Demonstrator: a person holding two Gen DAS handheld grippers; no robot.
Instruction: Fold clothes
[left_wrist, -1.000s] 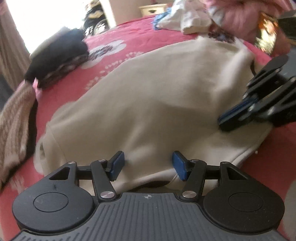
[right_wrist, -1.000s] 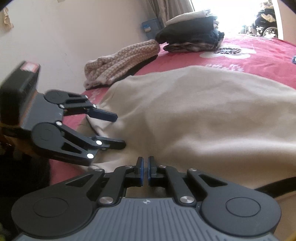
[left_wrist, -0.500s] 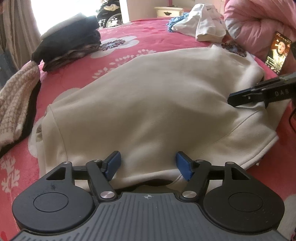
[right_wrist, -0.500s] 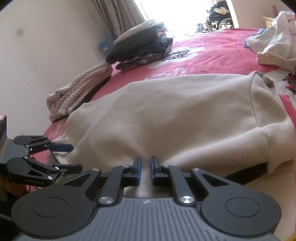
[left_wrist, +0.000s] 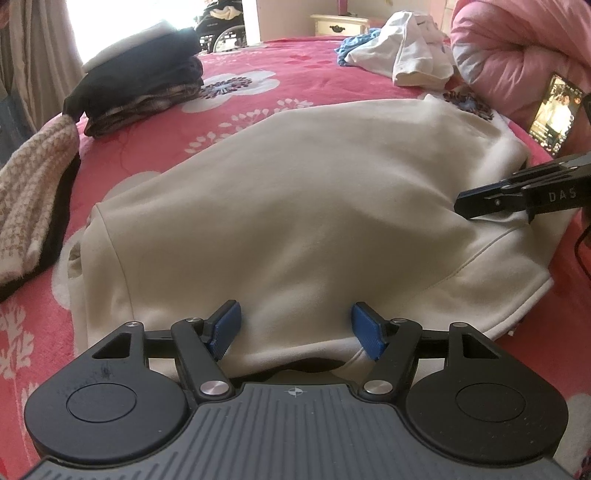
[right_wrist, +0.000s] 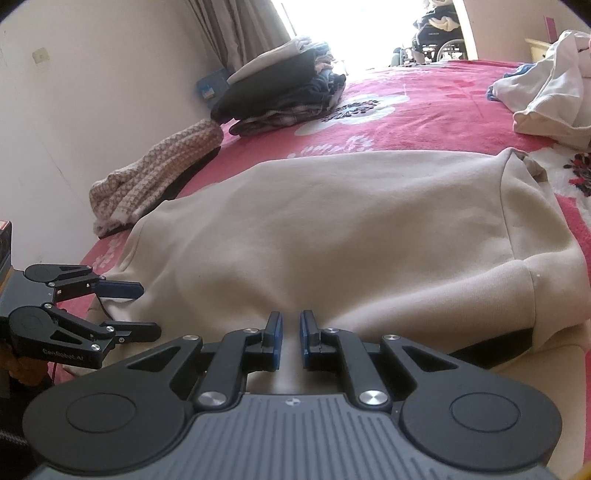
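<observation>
A cream sweatshirt (left_wrist: 288, 221) lies folded flat on the red floral bedspread (left_wrist: 295, 77); it also fills the right wrist view (right_wrist: 351, 229). My left gripper (left_wrist: 297, 328) is open and empty, its blue pads over the sweatshirt's near edge. It shows at the left in the right wrist view (right_wrist: 144, 310). My right gripper (right_wrist: 291, 338) has a narrow gap between its pads, with the cloth's near edge just beyond them and nothing held. Its fingers (left_wrist: 517, 197) reach in over the sweatshirt's right side in the left wrist view.
A stack of folded dark clothes (left_wrist: 144, 92) sits at the far left of the bed. A knitted beige garment (left_wrist: 33, 184) lies by the left edge. A white garment (left_wrist: 402, 59), a pink quilt (left_wrist: 517, 55) and a phone (left_wrist: 554, 110) are at the right.
Both grippers have pulled back and levelled out over the sweatshirt. The right gripper's pads have parted from shut to a narrow gap. The left stays open.
</observation>
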